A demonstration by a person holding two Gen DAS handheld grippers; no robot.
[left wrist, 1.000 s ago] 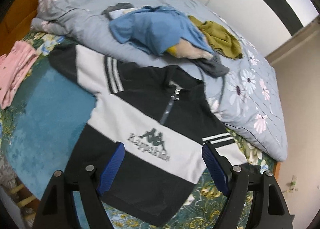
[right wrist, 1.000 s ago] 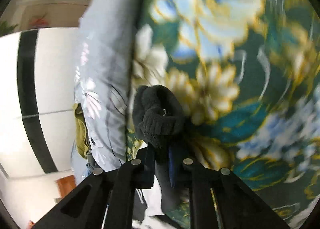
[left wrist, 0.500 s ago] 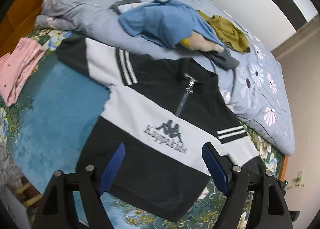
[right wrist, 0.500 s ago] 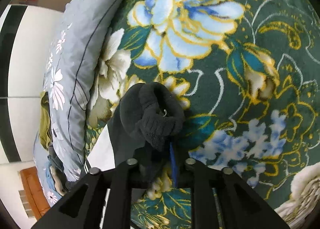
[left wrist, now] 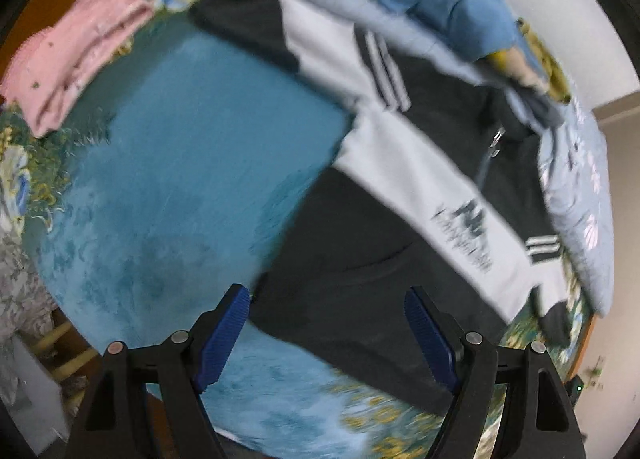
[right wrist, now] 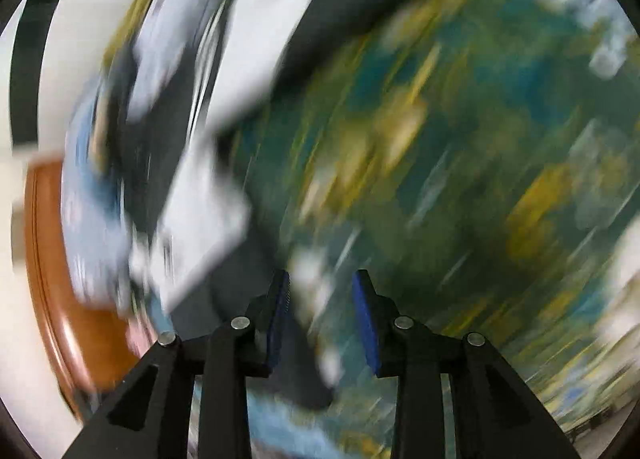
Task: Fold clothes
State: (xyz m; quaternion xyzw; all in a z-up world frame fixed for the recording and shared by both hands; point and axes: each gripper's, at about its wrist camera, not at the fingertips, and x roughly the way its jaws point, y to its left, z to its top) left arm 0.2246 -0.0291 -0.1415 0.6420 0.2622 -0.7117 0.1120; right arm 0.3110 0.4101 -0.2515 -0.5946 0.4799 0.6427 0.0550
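Observation:
A black and white zip sweatshirt (left wrist: 400, 187) lies spread flat on the bed, its hem toward my left gripper (left wrist: 328, 323). That gripper is open, hovering just above the hem's left corner with nothing between its blue pads. In the right wrist view everything is heavily blurred; my right gripper (right wrist: 320, 299) stands open with nothing in it, and the sweatshirt (right wrist: 216, 187) shows as black and white smears to its left. One sleeve (left wrist: 320, 43) runs up toward the quilt.
A folded pink garment (left wrist: 76, 55) rests at the far left on the teal floral blanket (left wrist: 180, 163). On the grey flowered quilt (left wrist: 576, 187) sit a blue garment (left wrist: 436, 15) and an olive one (left wrist: 556, 75). A wooden bed frame (right wrist: 68, 279) borders the bed.
My right gripper has let go of the black sleeve cuff, opened and swung away fast. My left gripper has moved left and down toward the sweatshirt's hem corner.

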